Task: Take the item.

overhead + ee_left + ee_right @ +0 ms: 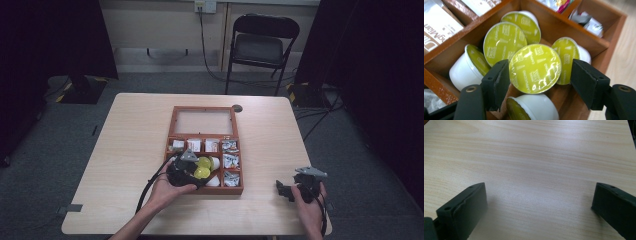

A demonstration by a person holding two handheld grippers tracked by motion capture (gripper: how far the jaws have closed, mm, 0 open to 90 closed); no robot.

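A wooden compartment box (172,131) lies open at the table's middle. Its near-left compartment (554,27) holds several white coffee capsules with yellow-green foil lids. My left gripper (199,169) (540,77) reaches into that compartment. One capsule (535,68) faces it, lid towards the camera, between the two jaws. The left pad (499,80) touches the lid's rim, while a gap shows between the lid and the right pad (584,80). At the table's near right, my right gripper (284,190) (539,202) stands open over bare wood, nothing between its jaws.
Other compartments hold white tea packets (194,145) (436,27) and foil sachets (230,161) (589,23). The box's glazed lid (204,121) lies flat behind it. A black folding chair (260,45) stands beyond the table's far edge. Cables run along the floor.
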